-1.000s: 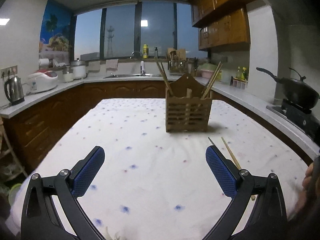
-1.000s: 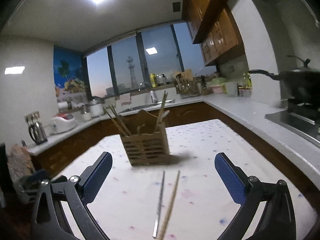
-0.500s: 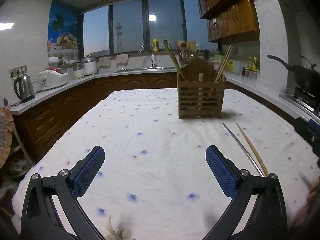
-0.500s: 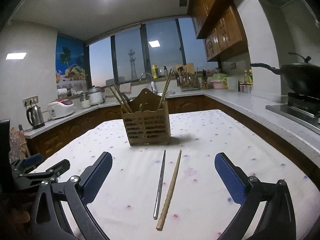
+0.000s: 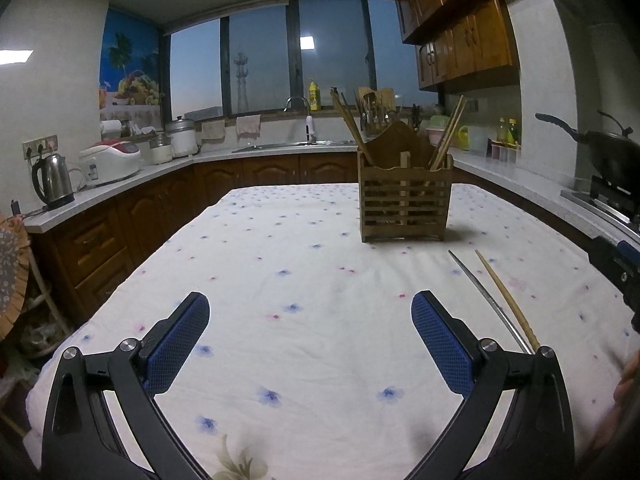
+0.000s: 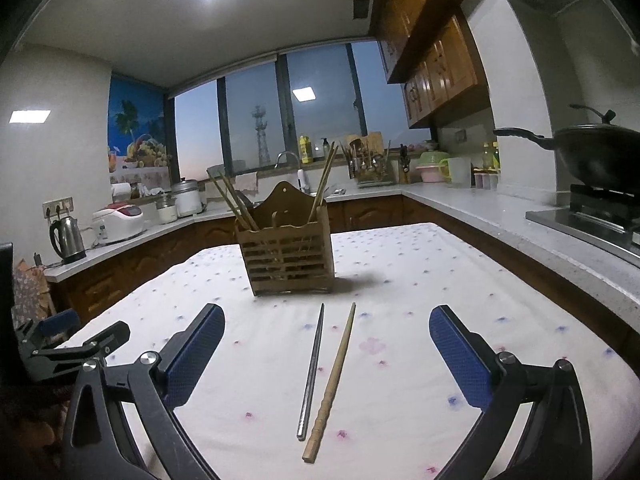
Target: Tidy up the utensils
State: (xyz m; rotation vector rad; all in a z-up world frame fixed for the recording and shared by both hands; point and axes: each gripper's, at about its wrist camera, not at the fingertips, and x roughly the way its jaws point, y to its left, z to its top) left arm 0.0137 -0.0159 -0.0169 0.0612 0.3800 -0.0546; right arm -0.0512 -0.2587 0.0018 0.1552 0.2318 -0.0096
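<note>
Right wrist view: my right gripper (image 6: pixel 326 344) hangs over the table (image 6: pixel 420 280) with its jaws wide apart and nothing between them. Two chopsticks lie side by side in that gap, the metal one (image 6: pixel 313 368) at left and the wooden one (image 6: pixel 334 380) just beside it, both pointing toward 12 o'clock. The holder (image 6: pixel 289 256) stands past them at 12, with more chopsticks leaning in it. My left gripper (image 5: pixel 310 336) is also spread apart, empty, with the loose pair at its 2 o'clock.
</note>
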